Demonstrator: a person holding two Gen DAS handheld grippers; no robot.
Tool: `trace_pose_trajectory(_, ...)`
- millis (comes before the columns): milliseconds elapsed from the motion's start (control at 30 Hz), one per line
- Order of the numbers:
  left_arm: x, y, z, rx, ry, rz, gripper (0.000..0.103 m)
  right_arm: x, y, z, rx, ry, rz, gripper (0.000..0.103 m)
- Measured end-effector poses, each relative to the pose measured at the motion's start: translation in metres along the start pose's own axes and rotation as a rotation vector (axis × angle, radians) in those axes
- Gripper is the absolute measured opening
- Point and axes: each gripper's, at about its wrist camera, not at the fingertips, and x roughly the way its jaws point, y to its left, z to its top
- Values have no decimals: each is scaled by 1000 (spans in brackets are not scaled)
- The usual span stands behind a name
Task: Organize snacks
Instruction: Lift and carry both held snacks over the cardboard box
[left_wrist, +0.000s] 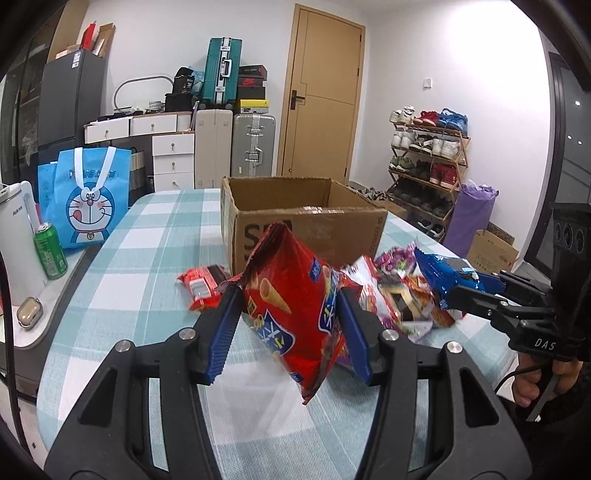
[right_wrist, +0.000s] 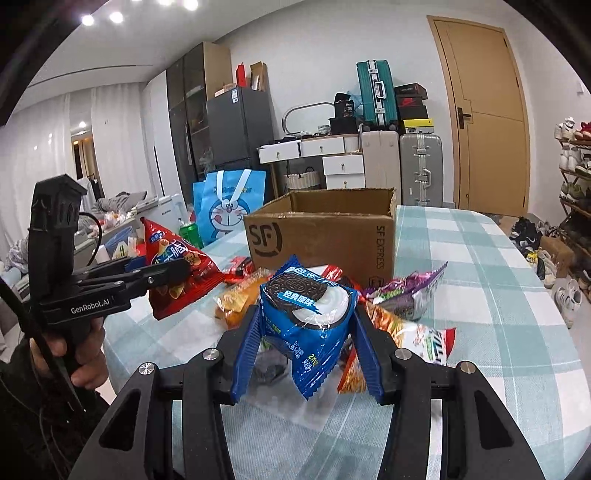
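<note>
My left gripper is shut on a red cone-snack bag and holds it above the checked tablecloth; the bag also shows in the right wrist view. My right gripper is shut on a blue Oreo pack, lifted above a pile of snack packets; the pack also shows in the left wrist view. An open cardboard box stands behind the pile, also seen in the right wrist view. A small red packet lies left of the box.
A green can, a white appliance and a blue Doraemon bag stand on a side surface at the left. Suitcases, drawers, a door and a shoe rack are behind the table.
</note>
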Motion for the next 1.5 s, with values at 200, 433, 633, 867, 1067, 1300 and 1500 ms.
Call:
trace_pose_trajectory(200, 6, 0, 19, -6, -9, 23, 50, 1, -4, 20, 26, -29, 4, 49)
trace_pose_trajectory(433, 18, -5, 40, -11, -11, 45, 50, 3, -7, 47, 51, -57, 12, 49)
trace_pose_trajectory(633, 27, -8, 58, -14, -20, 60, 50, 4, -10, 68, 57, -79, 12, 49)
trace_pose_trajectory(867, 38, -11, 83, -14, -29, 71, 50, 5, -16, 90, 79, -96, 17, 49)
trace_pose_trajectory(1067, 48, -11, 100, -14, -31, 79, 50, 8, -21, 106, 99, -101, 22, 49)
trace_pose_trajectory(1300, 60, -7, 114, -19, -20, 91, 50, 21, -29, 121, 121, -87, 15, 49)
trace_pose_trajectory(1500, 73, 0, 124, -26, -7, 107, 50, 42, -31, 125, 114, -50, 9, 49)
